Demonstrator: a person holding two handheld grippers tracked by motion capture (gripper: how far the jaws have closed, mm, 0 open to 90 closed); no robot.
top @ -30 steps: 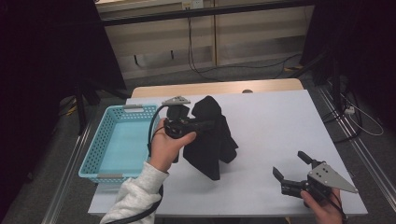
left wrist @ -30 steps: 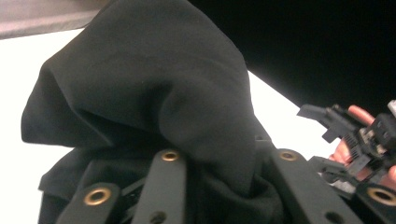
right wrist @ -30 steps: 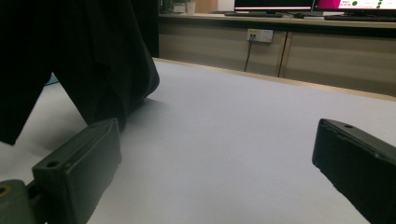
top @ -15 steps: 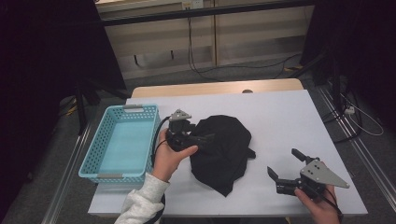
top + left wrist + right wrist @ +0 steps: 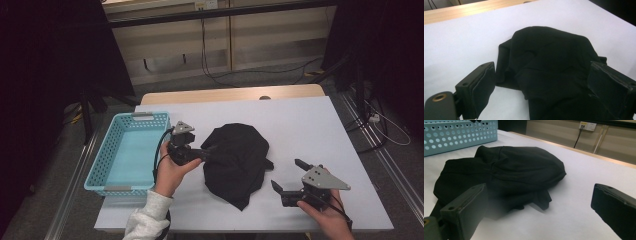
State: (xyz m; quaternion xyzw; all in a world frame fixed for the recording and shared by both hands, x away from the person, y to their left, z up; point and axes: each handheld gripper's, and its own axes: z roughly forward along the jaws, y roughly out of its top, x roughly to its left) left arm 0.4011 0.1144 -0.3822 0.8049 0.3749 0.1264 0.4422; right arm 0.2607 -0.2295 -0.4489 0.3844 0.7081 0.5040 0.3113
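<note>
Since a second ago, the black cloth [image 5: 236,162] has gone from hanging bunched in the left gripper [image 5: 209,153] to lying spread in a loose heap on the white table [image 5: 310,125], and the left hand [image 5: 170,172] has sunk toward the tabletop with it. That gripper's jaws have just been opening; in the left gripper view they stand spread, with the near edge of the cloth [image 5: 549,70] between them but neither pad pressing on it. From above, the left gripper lies level at the cloth's left edge, between the cloth and the light blue basket [image 5: 100,170], which sits at the table's left side. At the front right of the table the right gripper [image 5: 291,176] has shifted a little toward the cloth; it is held level in the right hand [image 5: 325,215], near the cloth's lower right edge but apart from it. Its jaws are spread with nothing between them, and the right gripper view looks across bare table at the cloth [image 5: 506,172] and the basket [image 5: 459,135] behind.
</note>
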